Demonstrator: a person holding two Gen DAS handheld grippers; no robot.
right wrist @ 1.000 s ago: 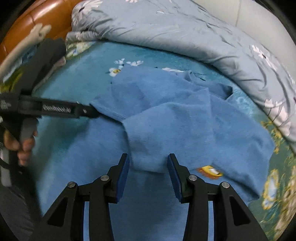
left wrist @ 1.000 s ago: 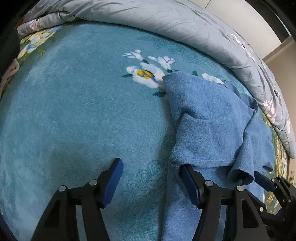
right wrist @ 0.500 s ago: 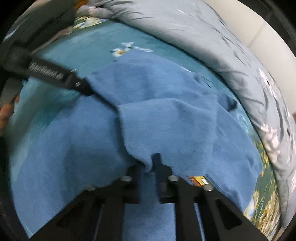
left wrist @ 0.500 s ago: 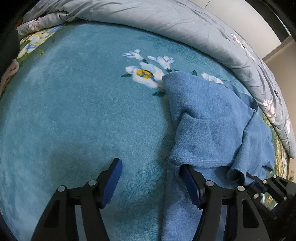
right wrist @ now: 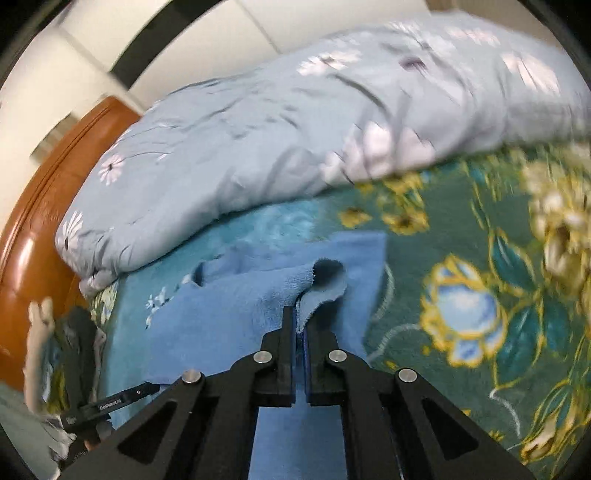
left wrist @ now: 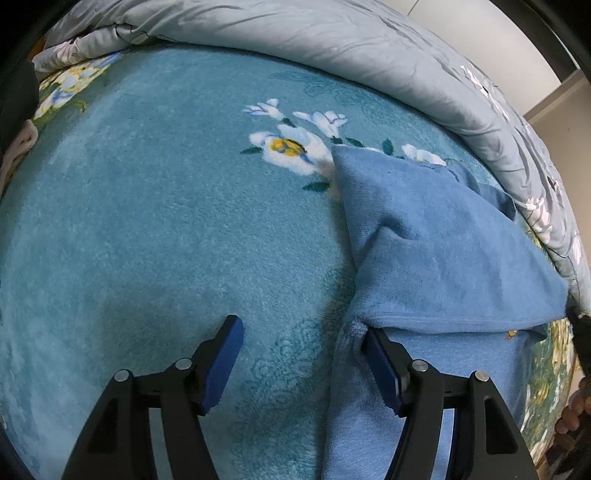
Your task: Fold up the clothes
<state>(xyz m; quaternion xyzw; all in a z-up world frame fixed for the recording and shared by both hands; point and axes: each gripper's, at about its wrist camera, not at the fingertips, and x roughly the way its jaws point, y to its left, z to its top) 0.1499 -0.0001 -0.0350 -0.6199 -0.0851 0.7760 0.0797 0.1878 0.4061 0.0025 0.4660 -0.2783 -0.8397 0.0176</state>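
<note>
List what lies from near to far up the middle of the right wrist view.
right gripper, shut on a fold of the blue garment → teal floral blanket → grey-blue quilt → pale wall.

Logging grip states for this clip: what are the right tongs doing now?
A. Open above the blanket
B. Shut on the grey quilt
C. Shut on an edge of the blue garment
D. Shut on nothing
C: the right tongs stand closed with a fold of the blue garment pinched between their pads.
</note>
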